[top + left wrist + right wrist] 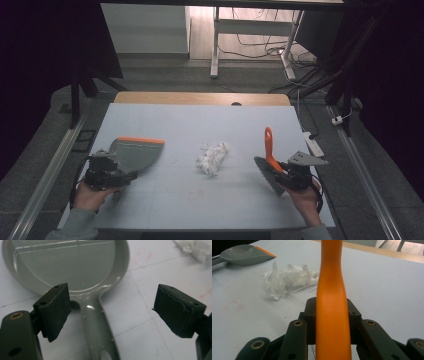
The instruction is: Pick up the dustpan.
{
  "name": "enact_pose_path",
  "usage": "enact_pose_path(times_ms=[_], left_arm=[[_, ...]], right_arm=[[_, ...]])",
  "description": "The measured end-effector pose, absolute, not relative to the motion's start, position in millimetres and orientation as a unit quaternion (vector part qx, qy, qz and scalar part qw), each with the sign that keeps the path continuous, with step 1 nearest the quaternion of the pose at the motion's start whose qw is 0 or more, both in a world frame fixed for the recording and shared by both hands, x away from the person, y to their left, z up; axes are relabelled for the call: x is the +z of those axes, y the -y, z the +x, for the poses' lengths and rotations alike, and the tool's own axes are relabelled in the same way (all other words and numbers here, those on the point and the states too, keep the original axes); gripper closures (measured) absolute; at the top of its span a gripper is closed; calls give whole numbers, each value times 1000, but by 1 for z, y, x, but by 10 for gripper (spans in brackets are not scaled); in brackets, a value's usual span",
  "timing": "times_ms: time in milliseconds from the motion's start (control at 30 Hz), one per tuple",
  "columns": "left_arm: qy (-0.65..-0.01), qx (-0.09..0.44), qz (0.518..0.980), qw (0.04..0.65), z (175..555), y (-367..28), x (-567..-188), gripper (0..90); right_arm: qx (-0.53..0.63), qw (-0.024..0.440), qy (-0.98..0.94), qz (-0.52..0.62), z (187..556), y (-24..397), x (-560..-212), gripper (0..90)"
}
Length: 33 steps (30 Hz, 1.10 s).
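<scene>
Near the front right corner of the worktop (165, 205), the right gripper (286, 172) is pinched on the orange handle of a brush (269, 150), whose bristle head hangs just above the surface. Near the front left edge, the left gripper (112, 175) has its jaws spread, one on each side of the dustpan (134, 152) handle without pressing it; the dustpan lies flat. Farther in, mid-worktop between the two, lies a heap of white paper scraps (212, 157).
</scene>
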<state>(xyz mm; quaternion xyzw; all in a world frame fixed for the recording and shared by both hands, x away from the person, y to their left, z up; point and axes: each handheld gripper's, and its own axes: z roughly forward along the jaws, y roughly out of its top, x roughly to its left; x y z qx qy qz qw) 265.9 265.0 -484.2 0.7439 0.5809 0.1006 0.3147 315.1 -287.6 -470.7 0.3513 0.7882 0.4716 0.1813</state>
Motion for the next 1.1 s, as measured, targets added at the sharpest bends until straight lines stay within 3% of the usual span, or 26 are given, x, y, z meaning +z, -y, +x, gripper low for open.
enact_pose_path(times_ms=[600,1000,1100], left_arm=[[-615,80,738,267,273,-266,-499,124],[-627,67,730,262,278,-267,-517,165],[-628,68,729,264,279,-266,-520,221]], right_arm=[[470,185,-788,352,315,289,-470,701],[468,186,-789,352,315,289,-471,701],[468,186,-789,353,315,290,-471,701]])
